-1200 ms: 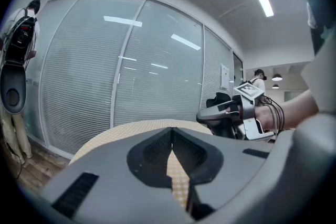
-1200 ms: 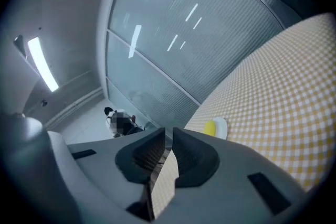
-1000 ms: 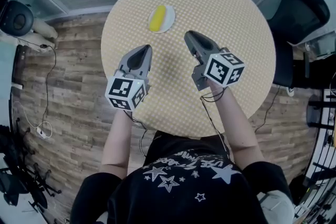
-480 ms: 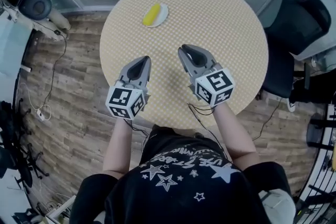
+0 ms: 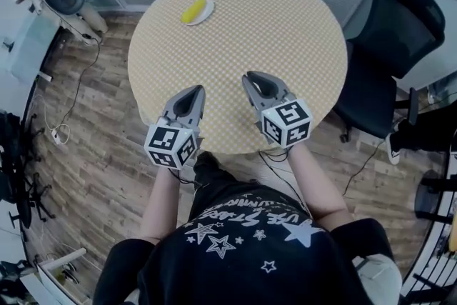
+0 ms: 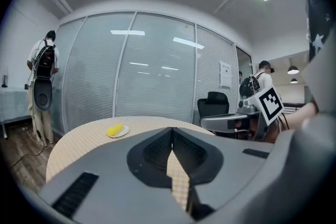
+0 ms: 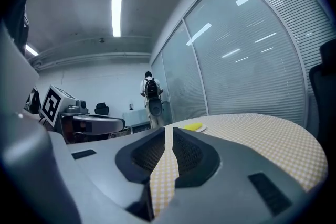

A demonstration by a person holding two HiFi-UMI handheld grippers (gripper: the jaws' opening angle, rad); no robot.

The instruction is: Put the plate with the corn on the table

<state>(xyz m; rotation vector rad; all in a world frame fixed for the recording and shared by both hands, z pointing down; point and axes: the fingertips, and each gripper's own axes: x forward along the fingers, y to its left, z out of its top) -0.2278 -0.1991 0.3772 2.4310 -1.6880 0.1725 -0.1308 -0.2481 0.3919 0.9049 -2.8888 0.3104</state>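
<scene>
Lying half hidden under the corn (image 5: 192, 11), the plate (image 5: 206, 12) sits at the table's (image 5: 285, 32) far left edge, well apart from the empty left gripper (image 5: 196, 90), closed, and right gripper (image 5: 251, 76), closed to a sliver.

Bright overhead strip lights (image 7: 116, 14); fisheye distortion at the edges.
</scene>
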